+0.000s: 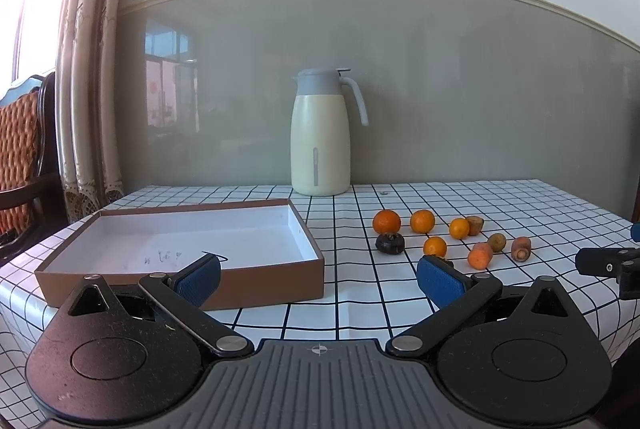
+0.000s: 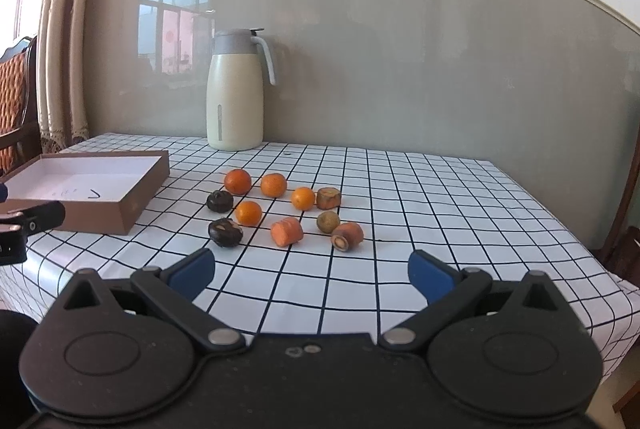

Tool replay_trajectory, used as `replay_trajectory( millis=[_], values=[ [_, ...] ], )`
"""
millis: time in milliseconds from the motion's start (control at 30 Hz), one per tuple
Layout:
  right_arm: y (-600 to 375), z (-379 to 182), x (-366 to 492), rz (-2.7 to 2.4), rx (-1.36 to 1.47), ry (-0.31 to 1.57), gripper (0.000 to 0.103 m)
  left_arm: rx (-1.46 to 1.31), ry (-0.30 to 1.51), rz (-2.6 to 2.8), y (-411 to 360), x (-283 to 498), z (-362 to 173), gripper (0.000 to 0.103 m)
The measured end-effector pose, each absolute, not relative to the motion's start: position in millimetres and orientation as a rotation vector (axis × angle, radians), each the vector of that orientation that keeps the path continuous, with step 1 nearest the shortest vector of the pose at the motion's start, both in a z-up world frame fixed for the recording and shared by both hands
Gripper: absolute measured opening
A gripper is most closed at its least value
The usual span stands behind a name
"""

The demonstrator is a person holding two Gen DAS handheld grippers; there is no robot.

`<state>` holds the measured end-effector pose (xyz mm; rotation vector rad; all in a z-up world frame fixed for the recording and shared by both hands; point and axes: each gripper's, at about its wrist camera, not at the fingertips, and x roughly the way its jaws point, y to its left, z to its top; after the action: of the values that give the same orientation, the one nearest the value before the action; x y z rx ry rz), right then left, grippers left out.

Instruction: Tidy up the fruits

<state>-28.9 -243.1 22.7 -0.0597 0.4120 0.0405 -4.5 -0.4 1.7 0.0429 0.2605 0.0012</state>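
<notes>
Several small oranges [image 2: 237,181] [image 1: 386,221], carrot pieces [image 2: 286,231] [image 1: 480,255], a greenish fruit [image 2: 328,221] and two dark fruits [image 2: 225,232] lie loose on the checked tablecloth [image 2: 400,189]. An open brown box [image 1: 180,249] [image 2: 88,185] with a white, empty inside sits to their left. My left gripper [image 1: 318,279] is open and empty, above the table's near edge by the box's front right corner. My right gripper [image 2: 311,275] is open and empty, in front of the fruits.
A cream thermos jug [image 1: 320,137] [image 2: 236,93] stands at the back against the grey wall. A chair [image 1: 20,157] and curtains [image 1: 88,69] are at the left. The other gripper shows at each view's side edge [image 1: 608,265] [image 2: 24,225].
</notes>
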Motion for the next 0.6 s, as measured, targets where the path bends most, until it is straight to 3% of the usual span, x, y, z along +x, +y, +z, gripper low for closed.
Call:
replay_trajectory(
  millis=[467,600],
  values=[
    [-244.9,25.5,-25.3,0.047,-0.052,0.416,0.094,0.053,0.272,-0.02,-4.9,-0.5,1.3,0.103],
    [-246.5,26.1,-14.9,0.051,-0.05,0.432,0.075,0.073,0.269,-0.047,-12.5,3.9,0.9,0.103]
  ],
)
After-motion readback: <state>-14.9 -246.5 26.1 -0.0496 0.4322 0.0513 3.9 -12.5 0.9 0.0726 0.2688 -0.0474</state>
